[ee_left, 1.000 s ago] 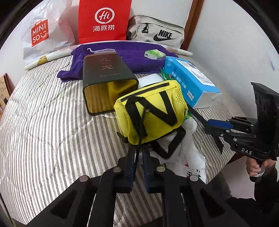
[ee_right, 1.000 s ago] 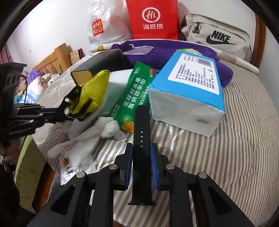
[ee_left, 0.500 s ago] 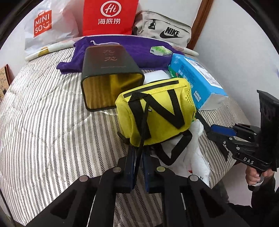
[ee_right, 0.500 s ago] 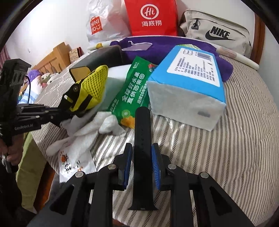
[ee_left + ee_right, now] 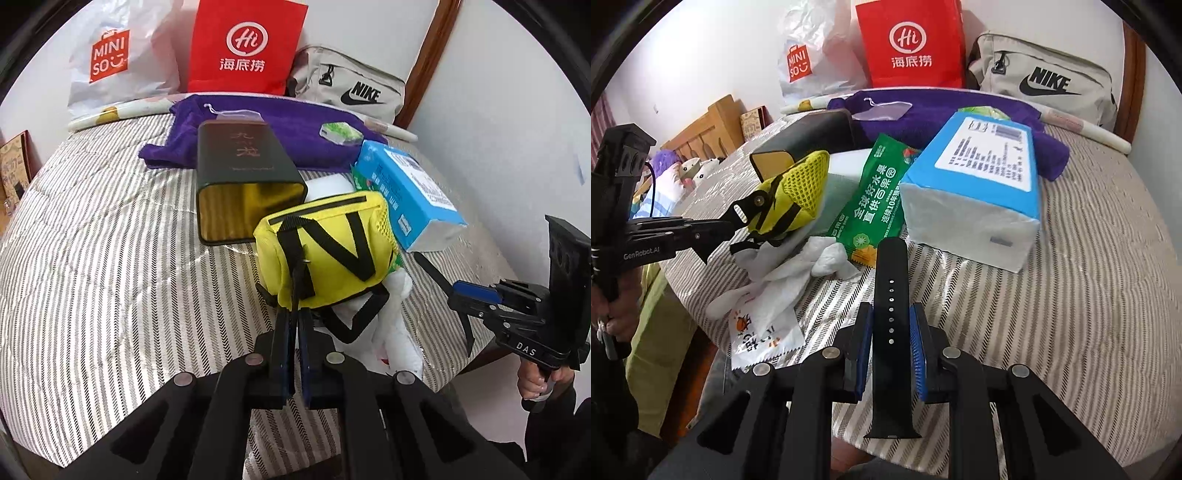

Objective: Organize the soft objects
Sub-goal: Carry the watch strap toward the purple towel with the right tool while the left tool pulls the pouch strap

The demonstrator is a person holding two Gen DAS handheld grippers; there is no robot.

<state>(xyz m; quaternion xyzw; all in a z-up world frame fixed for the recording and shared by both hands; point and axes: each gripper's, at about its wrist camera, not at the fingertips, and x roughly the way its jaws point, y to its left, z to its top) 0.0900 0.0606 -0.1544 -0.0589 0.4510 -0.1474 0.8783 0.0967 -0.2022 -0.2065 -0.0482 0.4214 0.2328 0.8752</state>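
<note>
My left gripper [image 5: 294,325] is shut on a black strap of the yellow pouch [image 5: 325,254] and holds the pouch just above the striped bed; it also shows in the right wrist view [image 5: 790,195]. My right gripper [image 5: 892,325] is shut on a black watch strap [image 5: 891,295] that points forward over the bed. This gripper shows at the right of the left wrist view [image 5: 461,295]. A crumpled white plastic bag [image 5: 783,280] lies under the pouch.
A dark green tin [image 5: 240,173] lies open toward me. A blue tissue pack [image 5: 982,184], a green snack packet [image 5: 875,199] and a purple towel [image 5: 280,133] lie behind. A red bag [image 5: 247,48], a Miniso bag [image 5: 114,62] and a Nike bag [image 5: 1045,81] stand at the wall.
My left gripper has lifted and carried the yellow pouch a little forward and right. My right gripper has drawn slightly closer to the tissue pack with the strap.
</note>
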